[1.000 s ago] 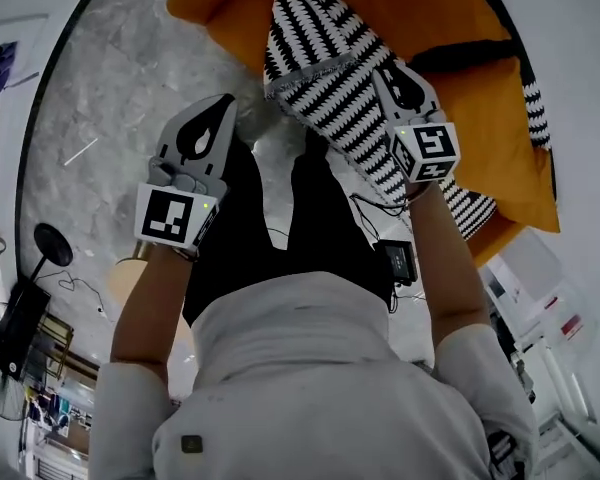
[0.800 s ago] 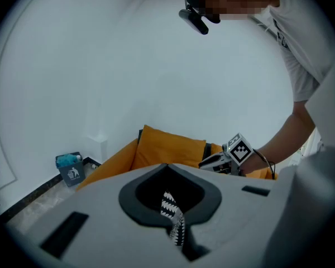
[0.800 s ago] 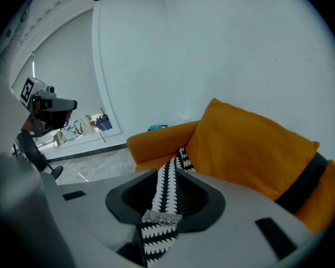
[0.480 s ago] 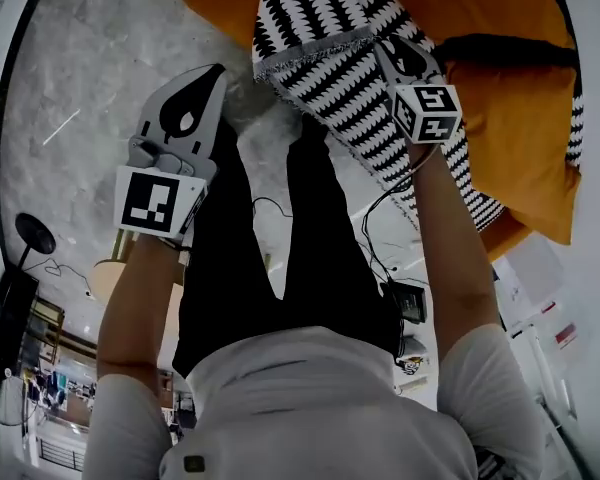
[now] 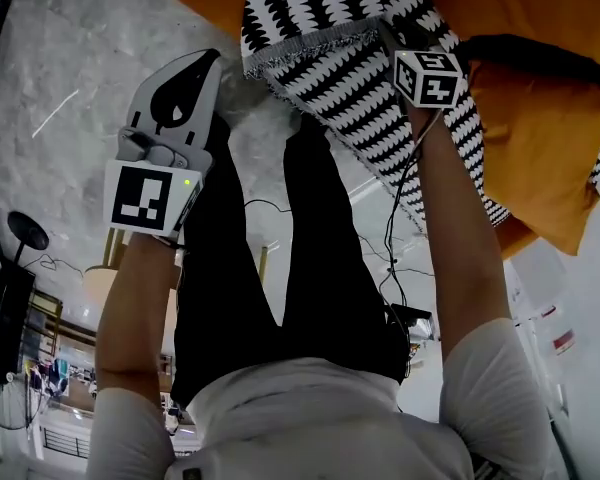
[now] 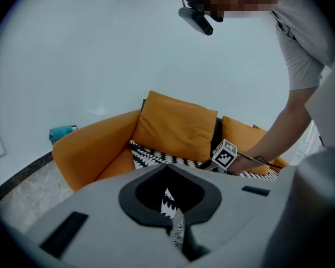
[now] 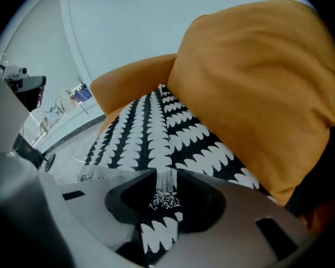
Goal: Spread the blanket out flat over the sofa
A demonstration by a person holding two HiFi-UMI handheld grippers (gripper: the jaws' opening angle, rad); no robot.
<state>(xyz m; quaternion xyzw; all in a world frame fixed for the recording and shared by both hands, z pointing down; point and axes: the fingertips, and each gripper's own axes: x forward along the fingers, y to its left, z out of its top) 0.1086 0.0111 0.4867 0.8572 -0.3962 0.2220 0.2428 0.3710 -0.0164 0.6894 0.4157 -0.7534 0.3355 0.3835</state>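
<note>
Against the sofa [image 5: 540, 158], my head view has closed in since a second ago: the orange cushions crowd the top edge, and both tongs have climbed toward the sofa's front; the right pair now sits deeper over the seat, its jaws a little wider than they were. The black-and-white blanket [image 5: 350, 78] lies across the sofa's seat, up against the back cushion [image 7: 257, 77], with its fringed edge off the sofa's front above the grey floor [image 5: 80, 88]. The left tongs [image 5: 214, 60] stand just off the sofa's front at the fringed corner; the right tongs [image 5: 388, 34] rest on the blanket over the seat. The left jaws are nearly together, pinching a narrow strip of fringe; the right jaws stand slightly apart, clamped on a thicker fold that fills their gap.
</note>
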